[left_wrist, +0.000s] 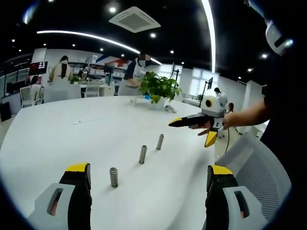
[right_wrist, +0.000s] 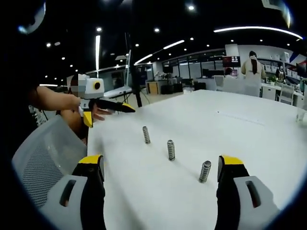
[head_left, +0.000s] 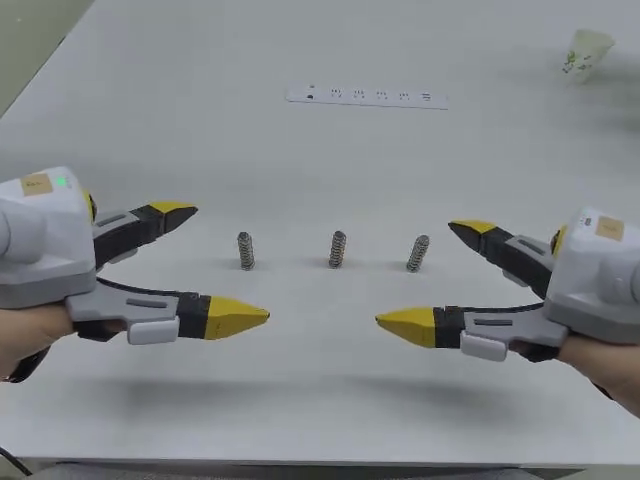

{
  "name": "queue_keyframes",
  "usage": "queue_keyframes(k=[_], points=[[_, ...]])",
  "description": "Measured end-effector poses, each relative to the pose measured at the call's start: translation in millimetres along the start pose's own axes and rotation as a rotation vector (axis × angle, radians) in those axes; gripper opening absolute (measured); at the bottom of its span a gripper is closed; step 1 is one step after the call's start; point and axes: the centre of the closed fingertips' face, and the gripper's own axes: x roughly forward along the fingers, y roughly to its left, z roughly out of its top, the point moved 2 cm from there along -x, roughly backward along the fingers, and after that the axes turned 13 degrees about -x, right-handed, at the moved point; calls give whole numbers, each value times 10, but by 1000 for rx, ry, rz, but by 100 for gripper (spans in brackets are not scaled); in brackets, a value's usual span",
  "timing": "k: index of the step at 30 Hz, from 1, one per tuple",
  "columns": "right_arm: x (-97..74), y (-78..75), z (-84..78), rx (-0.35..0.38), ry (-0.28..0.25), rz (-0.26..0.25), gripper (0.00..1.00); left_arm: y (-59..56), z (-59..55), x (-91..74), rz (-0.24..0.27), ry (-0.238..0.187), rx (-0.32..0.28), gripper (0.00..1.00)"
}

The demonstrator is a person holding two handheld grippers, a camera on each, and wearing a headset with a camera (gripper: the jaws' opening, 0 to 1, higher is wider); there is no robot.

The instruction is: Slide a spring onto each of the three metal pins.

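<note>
Springs (head_left: pixel 338 249), 3 upright, stand between the left gripper (head_left: pixel 231 263) and right gripper (head_left: pixel 413 272), both gaping.

Row of three standing mid-counter (head_left: pixel 320 400): left spring (head_left: pixel 246 251), middle spring (head_left: pixel 338 249), right spring (head_left: pixel 418 253), which leans slightly. My left gripper (head_left: pixel 228 263) and right gripper (head_left: pixel 416 273) flank the row, fingers (head_left: pixel 225 317) spread wide, holding nothing. Power strip (head_left: pixel 366 97) far centre, paper cup (head_left: pixel 586 52) far right.
</note>
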Motion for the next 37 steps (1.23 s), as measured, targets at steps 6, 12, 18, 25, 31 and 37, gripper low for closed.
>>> queue_keyframes(k=[6,12,18,25,31,37], points=[[-55,-42,-60,8,21,-18,99,15,-18,-14,6,-1,-6,98],[-96,-68,-87,10,26,-22,99,19,-34,-36,9,-5,-12,98],[-107,-65,-115,5,43,-17,99,25,-50,-47,12,-1,-13,98],[-108,-68,-106,13,44,-18,99,20,-48,-48,11,2,-17,98],[-109,-60,-119,9,57,-16,99,24,-58,-41,13,7,-20,98],[-115,-57,-122,14,58,-20,99,16,-65,-34,12,8,-23,98]])
